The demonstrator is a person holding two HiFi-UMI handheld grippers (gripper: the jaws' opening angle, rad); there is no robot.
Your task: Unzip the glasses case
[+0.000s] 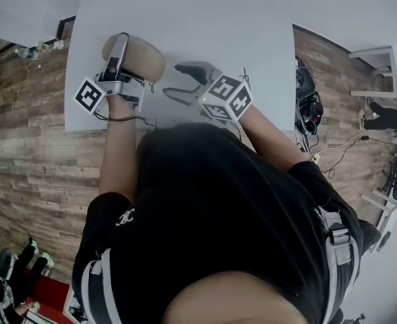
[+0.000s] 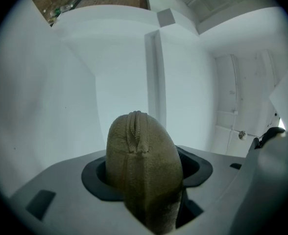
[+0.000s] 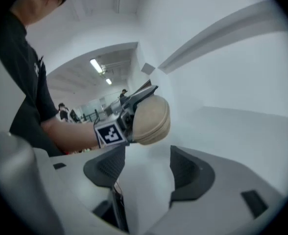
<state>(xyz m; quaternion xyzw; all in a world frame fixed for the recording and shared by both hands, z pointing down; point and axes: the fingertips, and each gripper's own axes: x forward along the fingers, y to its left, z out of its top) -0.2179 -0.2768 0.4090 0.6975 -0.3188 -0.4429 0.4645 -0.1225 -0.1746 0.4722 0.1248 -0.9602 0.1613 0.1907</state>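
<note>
At the far left of the white table (image 1: 205, 19), our left gripper (image 1: 119, 48) clamps the tan oval fabric glasses case (image 1: 143, 57). Its jaws press on both sides of the case, and the zipper seam (image 2: 134, 131) runs over the end that faces us. To the right, near the case but apart from it, our right gripper (image 1: 193, 81) has its jaws spread wide with only bare tabletop between them.
</note>
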